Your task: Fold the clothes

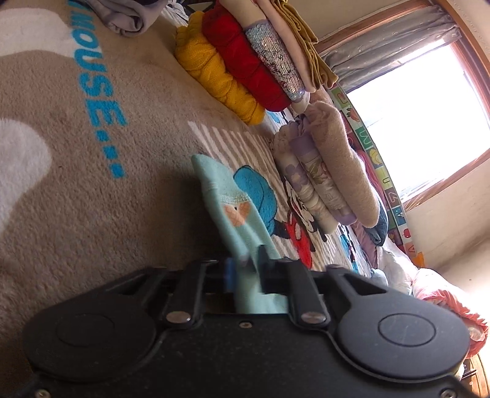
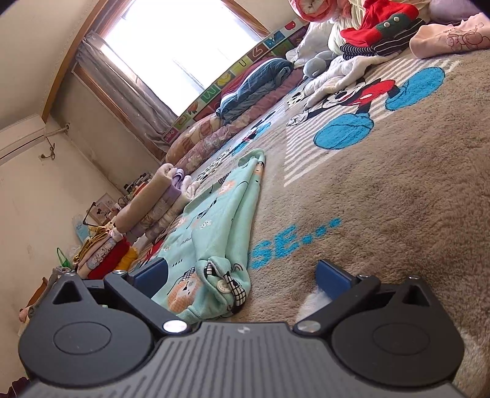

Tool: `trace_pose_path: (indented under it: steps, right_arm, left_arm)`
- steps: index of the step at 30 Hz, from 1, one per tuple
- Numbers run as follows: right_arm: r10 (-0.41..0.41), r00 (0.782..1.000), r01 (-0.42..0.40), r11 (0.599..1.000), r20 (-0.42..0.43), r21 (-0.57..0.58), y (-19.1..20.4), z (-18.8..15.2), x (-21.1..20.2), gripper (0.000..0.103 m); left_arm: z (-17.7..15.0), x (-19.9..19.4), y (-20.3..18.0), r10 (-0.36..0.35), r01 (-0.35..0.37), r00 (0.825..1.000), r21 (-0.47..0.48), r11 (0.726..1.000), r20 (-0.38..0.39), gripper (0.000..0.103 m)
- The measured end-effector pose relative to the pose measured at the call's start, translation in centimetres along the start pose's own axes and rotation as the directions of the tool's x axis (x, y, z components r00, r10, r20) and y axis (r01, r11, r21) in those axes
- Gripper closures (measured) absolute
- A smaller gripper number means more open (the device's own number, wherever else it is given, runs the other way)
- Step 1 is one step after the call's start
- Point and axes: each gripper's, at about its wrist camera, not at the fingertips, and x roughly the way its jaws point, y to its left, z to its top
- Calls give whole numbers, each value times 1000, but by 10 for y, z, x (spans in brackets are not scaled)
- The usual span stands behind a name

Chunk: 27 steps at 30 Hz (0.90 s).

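Note:
A mint-green printed garment (image 2: 214,226) lies stretched in a long folded strip on the tan cartoon-mouse blanket (image 2: 382,183). In the left wrist view my left gripper (image 1: 248,269) is shut on one end of the mint-green garment (image 1: 232,211), which rises from the blue pads. My right gripper (image 2: 242,275) stands open just above the blanket, its blue pads (image 2: 333,277) spread on either side of the garment's buttoned end, which bears a metal snap (image 2: 223,286). Nothing is pinched between them.
A stack of folded clothes in yellow, red, sequins and pink (image 1: 245,67) and a second folded stack in beige and lilac (image 1: 324,171) sit on the blanket's far side. Unfolded clothes (image 2: 382,27) lie heaped at the other end. Rolled bedding (image 2: 254,82) lines the window wall.

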Motion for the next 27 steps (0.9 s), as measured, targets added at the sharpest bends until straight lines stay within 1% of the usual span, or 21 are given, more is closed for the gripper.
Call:
trace_pose_path:
  steps: [1,3,5,7,9,10,11,12,15,20,21,22,24,25,27]
  right_arm:
    - [1,1000,-1,1000,3,5,0,0,0,1]
    - [4,1000,-4,1000,8,16,-1,1,1,1]
    - [19,1000,-20,999,22,49,-3,4,0,1]
    - [34,999,-37,996,37,83,-5,7,-1,1]
    - [57,997,-63,991,51,118,-7,11,-1,2]
    - [77,995,-84,989,56,119,-4,15,0,7]
    - [97,993,-104,987,60,120,-2,18,1,9]
    - [117,991,-124,985,65,120,1,22,2,9]
    - [176,981,-185,975,79,122,8,32,5,9]
    - [215,974,-227,952,76,208,-2,37,22,9]
    - [223,972,-234,946,76,225,-3,38,26,8]
    - [231,970,-242,940,76,242,-5,39,29,8]
    - [246,966,-258,926,76,276,-9,41,37,7]
    - [254,964,-265,919,76,292,-11,42,40,7]
    - [269,960,-279,903,77,325,-15,44,47,7]
  left_arm:
    - [-1,-3,-6,-24,24,1000,18,1000,16,102]
    - [-2,-8,-27,-78,74,996,88,993,38,102]
    - [-6,-13,-49,-127,120,991,146,982,41,102]
    - [-13,-16,-72,-153,142,988,218,966,37,102]
    - [-27,-17,-99,-180,166,984,305,938,17,102]
    - [-35,-18,-112,-187,173,982,352,920,7,102]
    - [-44,-18,-125,-194,180,981,391,903,-4,102]
    - [-54,-17,-136,-200,188,980,420,888,-17,102]
    - [-84,-11,-164,-215,216,975,497,840,-61,102]
    - [-137,8,-203,-217,266,964,582,769,-154,102]
    - [-148,12,-209,-215,275,961,602,750,-171,102]
    - [-162,17,-216,-210,283,959,632,722,-189,102]
    - [-192,25,-226,-201,302,953,700,647,-225,102]
    - [-207,28,-230,-193,312,950,733,605,-245,102]
    - [-235,34,-233,-171,339,941,777,531,-294,101]
